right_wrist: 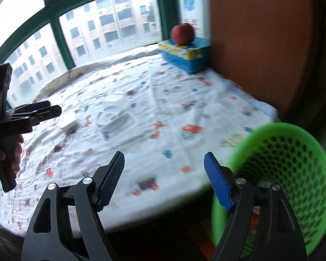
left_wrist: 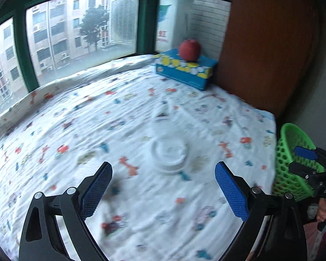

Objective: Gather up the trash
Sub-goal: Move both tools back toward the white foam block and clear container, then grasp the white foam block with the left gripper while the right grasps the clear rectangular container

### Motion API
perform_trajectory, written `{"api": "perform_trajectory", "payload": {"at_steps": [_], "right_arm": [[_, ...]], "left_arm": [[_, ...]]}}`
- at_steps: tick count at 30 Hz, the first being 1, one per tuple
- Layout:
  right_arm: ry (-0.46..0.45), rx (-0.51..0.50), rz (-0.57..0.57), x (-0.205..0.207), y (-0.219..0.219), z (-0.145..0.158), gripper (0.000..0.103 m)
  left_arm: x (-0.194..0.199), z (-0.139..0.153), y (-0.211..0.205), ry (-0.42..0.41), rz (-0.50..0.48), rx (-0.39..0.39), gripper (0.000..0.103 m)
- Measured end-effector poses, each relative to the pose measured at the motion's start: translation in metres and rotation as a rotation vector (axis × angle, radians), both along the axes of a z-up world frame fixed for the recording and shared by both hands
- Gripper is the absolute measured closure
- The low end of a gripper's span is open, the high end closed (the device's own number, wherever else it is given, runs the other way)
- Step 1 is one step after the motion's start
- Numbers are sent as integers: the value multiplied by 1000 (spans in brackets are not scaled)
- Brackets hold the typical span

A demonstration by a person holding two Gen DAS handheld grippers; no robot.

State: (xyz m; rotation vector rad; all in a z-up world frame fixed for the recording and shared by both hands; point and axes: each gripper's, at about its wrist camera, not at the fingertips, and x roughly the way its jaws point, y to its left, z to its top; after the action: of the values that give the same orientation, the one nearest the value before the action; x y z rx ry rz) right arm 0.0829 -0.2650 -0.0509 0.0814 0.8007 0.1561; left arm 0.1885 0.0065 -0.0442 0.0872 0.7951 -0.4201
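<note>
left wrist view: left gripper [left_wrist: 163,192] spread wide, empty, nearing white lid [left_wrist: 169,154], probably trash. right gripper [right_wrist: 164,179] parted, empty, beside green basket [right_wrist: 293,174]. next: straddle lid, close.

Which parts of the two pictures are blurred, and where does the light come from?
Left wrist view: round white plastic lid and printed cloth smeared by motion. Right wrist view: green mesh basket blurred at its rim. Both: daylight from the green-framed window, edges bent by fisheye.

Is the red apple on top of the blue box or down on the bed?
On top. The round red apple sits on the blue cardboard box, above the patterned sheet.
</note>
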Motion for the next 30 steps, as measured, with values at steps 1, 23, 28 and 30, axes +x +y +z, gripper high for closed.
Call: {"api": "perform_trajectory", "payload": {"at_steps": [1, 23, 28, 30], "right_arm": [[5, 6, 15, 6, 7, -2, 28], [198, 53, 64, 94, 88, -64, 28], [263, 171, -23, 112, 86, -67, 28], [287, 204, -76, 120, 85, -69, 28]], "left_arm": [[3, -3, 12, 3, 20, 4, 11], [34, -53, 99, 93, 104, 9, 11], [40, -58, 100, 98, 88, 3, 11], [42, -60, 99, 100, 71, 12, 11]]}}
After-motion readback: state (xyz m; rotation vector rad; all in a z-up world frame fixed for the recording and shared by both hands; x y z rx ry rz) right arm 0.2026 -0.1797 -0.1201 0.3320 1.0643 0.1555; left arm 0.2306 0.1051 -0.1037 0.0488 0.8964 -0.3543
